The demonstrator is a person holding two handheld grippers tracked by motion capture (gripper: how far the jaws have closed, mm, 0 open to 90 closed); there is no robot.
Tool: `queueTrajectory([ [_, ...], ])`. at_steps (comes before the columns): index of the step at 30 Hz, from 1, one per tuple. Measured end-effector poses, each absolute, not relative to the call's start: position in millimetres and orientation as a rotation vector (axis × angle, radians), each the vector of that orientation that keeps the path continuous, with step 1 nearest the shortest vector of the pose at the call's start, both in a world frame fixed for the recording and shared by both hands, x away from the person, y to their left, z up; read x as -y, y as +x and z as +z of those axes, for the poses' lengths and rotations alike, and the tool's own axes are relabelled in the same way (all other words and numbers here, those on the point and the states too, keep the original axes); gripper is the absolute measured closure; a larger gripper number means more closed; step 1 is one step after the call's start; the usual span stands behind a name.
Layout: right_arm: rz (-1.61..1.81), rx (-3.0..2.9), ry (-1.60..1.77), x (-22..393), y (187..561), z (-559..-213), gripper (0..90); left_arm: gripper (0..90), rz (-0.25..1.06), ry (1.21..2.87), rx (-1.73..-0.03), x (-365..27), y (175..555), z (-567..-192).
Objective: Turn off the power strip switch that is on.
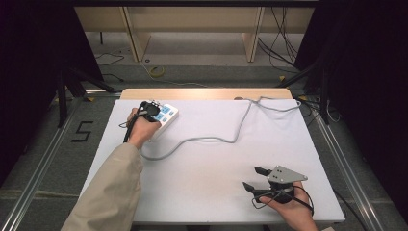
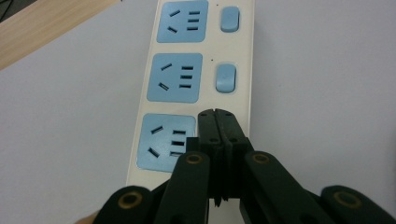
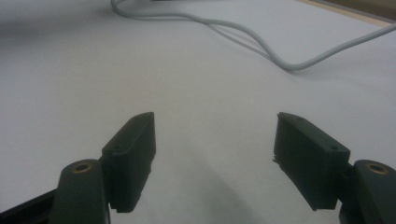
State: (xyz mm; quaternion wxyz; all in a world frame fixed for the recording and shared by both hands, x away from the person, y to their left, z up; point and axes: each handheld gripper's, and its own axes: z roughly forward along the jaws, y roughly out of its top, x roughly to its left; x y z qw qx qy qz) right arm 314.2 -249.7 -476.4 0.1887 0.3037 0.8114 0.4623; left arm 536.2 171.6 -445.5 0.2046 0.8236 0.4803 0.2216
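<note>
Closed black tips of the left gripper (image 2: 217, 122), jaws pressed together with nothing between, down on the power strip (image 2: 196, 74) at its nearest switch spot, just right of the nearest blue socket (image 2: 166, 142). Apparently pressing that rocker, which is hidden beneath the tips; contact itself hard to confirm. Ahead of the tips: middle switch (image 2: 225, 78), then far switch (image 2: 229, 18), each beside its own socket. In the high view, strip (image 1: 166, 118) under the left gripper (image 1: 153, 109) near the far left of the white table (image 1: 207, 178), grey cable (image 1: 211, 139) snaking off past the wrist toward the far right edge.

Right gripper (image 3: 215, 154) idle, jaws wide apart, empty, bare table between them, well away from the strip; also at the near right in the high view (image 1: 257, 179).

Risks from here, as judgement: tips sliding off the rounded rocker onto the casing, so no click; off-centre push skating the light strip across the smooth table, since nothing pins it; drift to the left putting a tip into the socket slots; cable tugged by any such shift.
</note>
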Motion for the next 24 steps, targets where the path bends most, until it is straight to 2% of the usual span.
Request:
queueTrajectory([
  [24, 1.302, -2.285, 0.848, 249.1, 314.0, -476.4, 30.5, 89.8, 0.608, 2.304, -1.332, -170.4, 537.5, -447.9],
])
